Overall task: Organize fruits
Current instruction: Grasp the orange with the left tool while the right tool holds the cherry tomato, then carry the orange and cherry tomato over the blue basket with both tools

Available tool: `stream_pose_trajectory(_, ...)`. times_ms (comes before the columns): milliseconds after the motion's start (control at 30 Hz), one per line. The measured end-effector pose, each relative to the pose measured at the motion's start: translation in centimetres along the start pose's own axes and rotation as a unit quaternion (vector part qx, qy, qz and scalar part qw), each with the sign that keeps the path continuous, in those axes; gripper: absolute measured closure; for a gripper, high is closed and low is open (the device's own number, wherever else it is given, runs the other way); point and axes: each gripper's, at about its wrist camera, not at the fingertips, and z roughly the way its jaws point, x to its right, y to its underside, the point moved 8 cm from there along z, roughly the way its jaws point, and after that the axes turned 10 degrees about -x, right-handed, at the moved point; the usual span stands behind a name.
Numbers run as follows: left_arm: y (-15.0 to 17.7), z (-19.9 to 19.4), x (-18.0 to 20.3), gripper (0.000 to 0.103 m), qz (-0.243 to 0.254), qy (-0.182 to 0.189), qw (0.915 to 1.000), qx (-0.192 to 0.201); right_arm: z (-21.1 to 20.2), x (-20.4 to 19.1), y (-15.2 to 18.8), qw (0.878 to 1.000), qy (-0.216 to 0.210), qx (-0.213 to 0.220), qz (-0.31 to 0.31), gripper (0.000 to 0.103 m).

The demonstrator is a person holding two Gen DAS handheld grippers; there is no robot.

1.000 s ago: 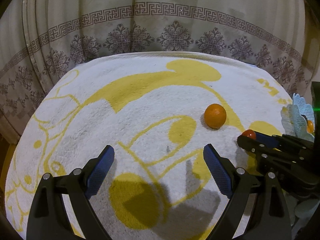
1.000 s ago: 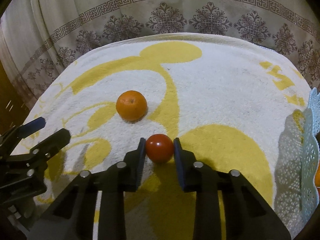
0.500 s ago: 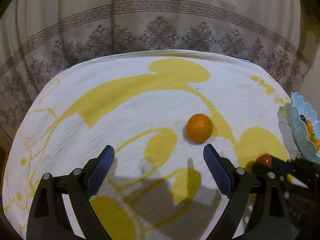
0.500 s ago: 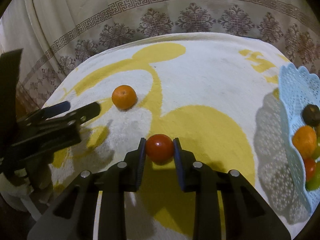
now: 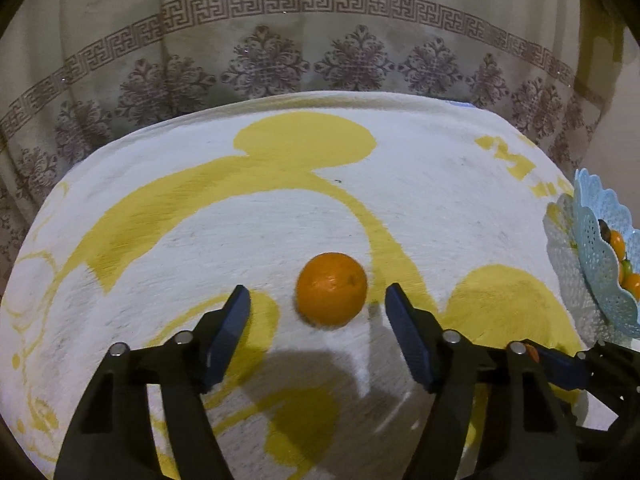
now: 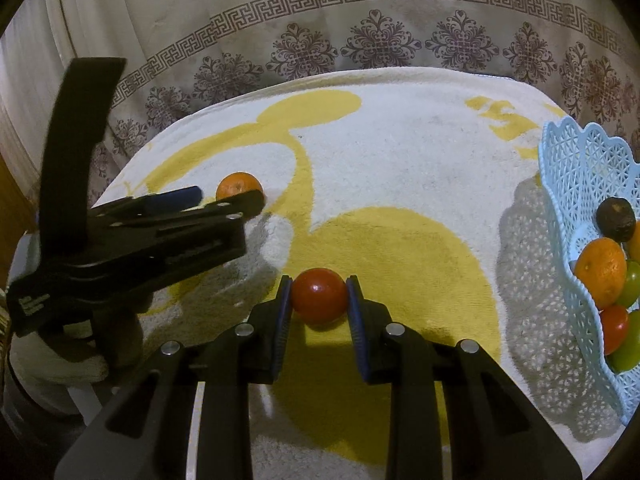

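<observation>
Right gripper clamped on a red tomato, blue pads against both its sides, over the yellow patch of a white towel. Left gripper at far left, jaws just been closing, flanking an orange, contact not clear. At right edge, pale blue lattice basket with an orange, tomato, green fruits and one dark fruit

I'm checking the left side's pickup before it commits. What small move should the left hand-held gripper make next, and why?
Probably finish closing on the orange. The left hand-held gripper has just been closing, its pads flank the fruit with gaps on both sides, and the orange rests on the towel, not yet gripped.
</observation>
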Motion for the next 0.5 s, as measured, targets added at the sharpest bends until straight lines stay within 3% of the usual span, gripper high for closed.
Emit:
stream_pose_trajectory(167, 0.2, 1.2, 0.4, 0.065, 0.007, 0.014, 0.9998, -0.014, 0.1, -0.2, 0.2, 1.000, 0.000, -0.001, -0.003, 0.075)
stream_pose_trajectory(500, 1.4, -0.8, 0.3, 0.066, 0.007, 0.009, 0.9999, 0.005, -0.5, 0.1, 0.1, 1.000, 0.000, 0.010, 0.004, 0.075)
